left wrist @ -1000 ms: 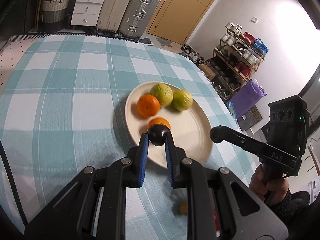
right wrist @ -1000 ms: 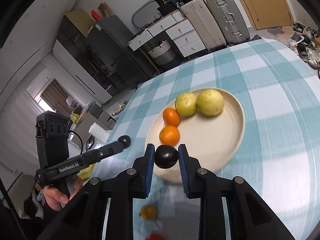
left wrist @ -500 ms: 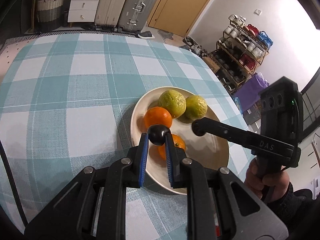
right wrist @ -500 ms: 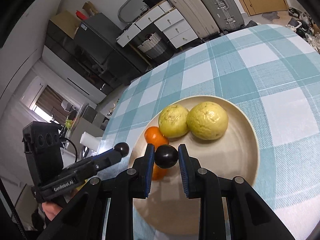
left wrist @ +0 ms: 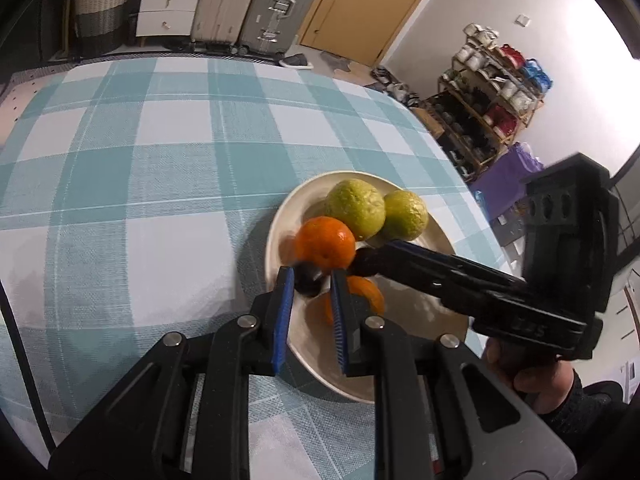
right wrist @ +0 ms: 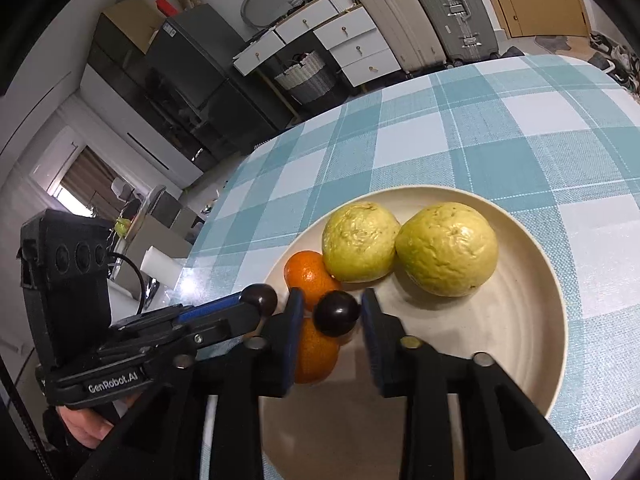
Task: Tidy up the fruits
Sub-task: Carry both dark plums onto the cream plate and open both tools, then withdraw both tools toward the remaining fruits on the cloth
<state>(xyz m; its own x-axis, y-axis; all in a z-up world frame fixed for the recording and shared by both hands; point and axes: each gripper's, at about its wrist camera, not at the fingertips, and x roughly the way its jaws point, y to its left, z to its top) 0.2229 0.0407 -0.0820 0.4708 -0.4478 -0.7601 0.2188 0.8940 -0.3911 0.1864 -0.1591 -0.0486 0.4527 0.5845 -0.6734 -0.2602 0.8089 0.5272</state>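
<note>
Plums are small, smooth, slippery: left fingers (left wrist: pixel 310 284) pinch one plum (left wrist: pixel 306 280); right fingers (right wrist: pixel 331 312), apart, loosely bracket another plum (right wrist: pixel 335 313).

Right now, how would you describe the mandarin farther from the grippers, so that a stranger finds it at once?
On the teal-checked tablecloth stands a cream plate. It holds two large yellow-green fruits side by side and two small mandarins. The wanted mandarin touches one of the yellow-green fruits, while the other mandarin lies nearer the camera, apart from them.
</note>
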